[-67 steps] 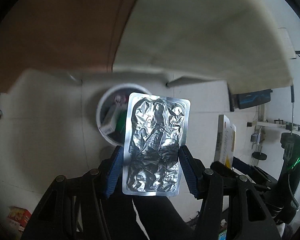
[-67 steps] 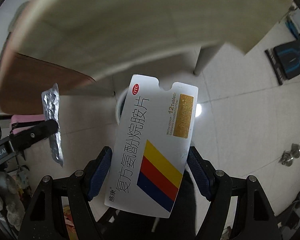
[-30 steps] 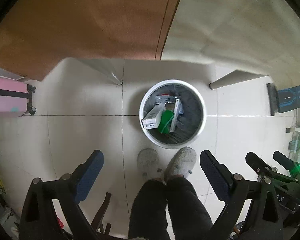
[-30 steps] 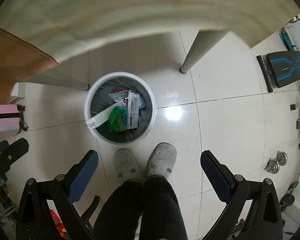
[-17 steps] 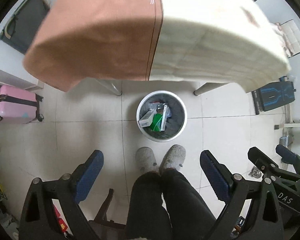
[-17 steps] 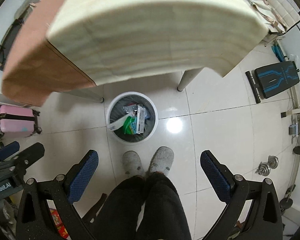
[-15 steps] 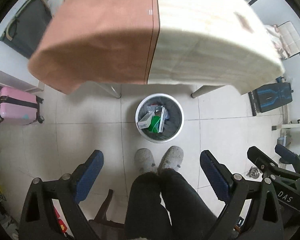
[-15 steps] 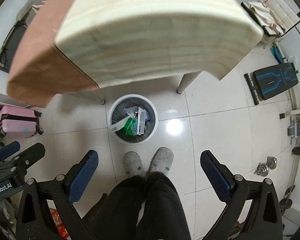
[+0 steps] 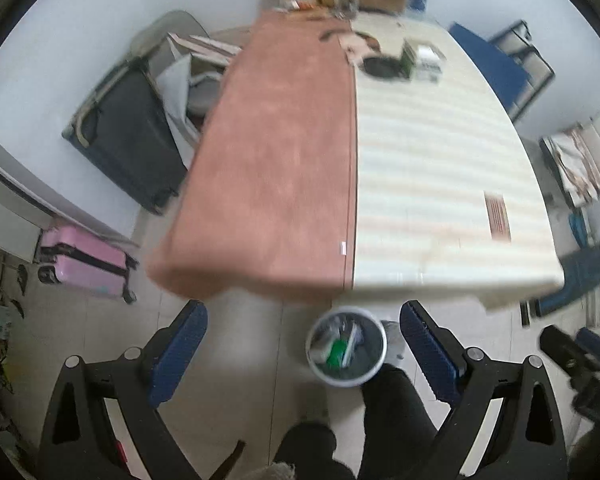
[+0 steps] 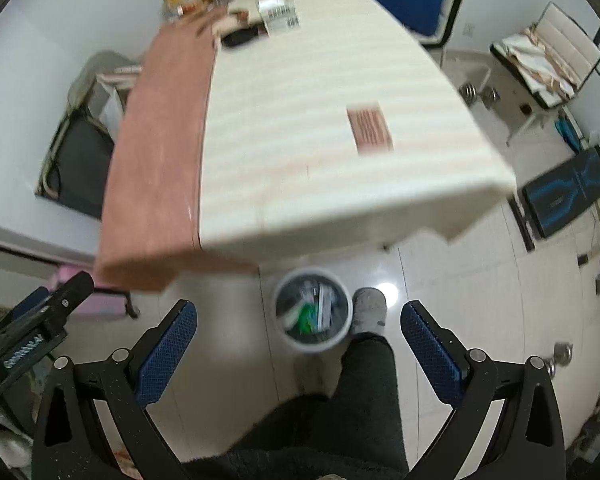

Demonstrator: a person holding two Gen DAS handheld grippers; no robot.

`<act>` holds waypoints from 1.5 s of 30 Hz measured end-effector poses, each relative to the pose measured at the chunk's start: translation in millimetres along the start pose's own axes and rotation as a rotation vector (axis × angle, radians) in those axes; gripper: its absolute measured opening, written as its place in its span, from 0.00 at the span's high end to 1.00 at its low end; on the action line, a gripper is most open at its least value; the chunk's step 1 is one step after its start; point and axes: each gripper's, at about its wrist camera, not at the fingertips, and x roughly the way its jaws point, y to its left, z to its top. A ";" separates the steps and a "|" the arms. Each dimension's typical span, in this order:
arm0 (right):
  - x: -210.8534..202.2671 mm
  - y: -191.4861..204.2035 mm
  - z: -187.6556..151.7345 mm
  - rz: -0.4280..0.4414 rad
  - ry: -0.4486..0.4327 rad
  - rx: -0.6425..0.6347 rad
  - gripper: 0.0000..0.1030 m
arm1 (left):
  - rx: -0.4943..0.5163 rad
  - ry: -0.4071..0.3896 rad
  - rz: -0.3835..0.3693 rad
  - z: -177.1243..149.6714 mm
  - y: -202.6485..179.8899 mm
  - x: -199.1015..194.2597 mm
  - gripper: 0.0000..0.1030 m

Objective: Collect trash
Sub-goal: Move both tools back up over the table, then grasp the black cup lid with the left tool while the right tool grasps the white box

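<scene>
The bin (image 9: 346, 350) sits on the floor just under the counter (image 9: 420, 184) edge, beside my foot (image 10: 370, 312), already holding scraps. My left tool (image 9: 304, 354) and right tool (image 10: 298, 350) both hang empty above it, fingers spread wide. One flat reddish packet (image 10: 370, 128) lies on the counter, well away from the bin. It looks thin; I judge the pads could skid over it.

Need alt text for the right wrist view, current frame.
Right gripper open and empty, looking down at a white bin of trash on the tile floor by the person's slipper. Above it, blurred, a table under striped cream and brown cloths, with a small reddish packet near its right edge; the left gripper shows at far left.
</scene>
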 end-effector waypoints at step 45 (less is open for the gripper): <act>306.6 -31.6 562.6 -0.133 0.176 -0.098 0.23 | -0.113 0.392 -0.026 367.9 -134.9 308.8 0.01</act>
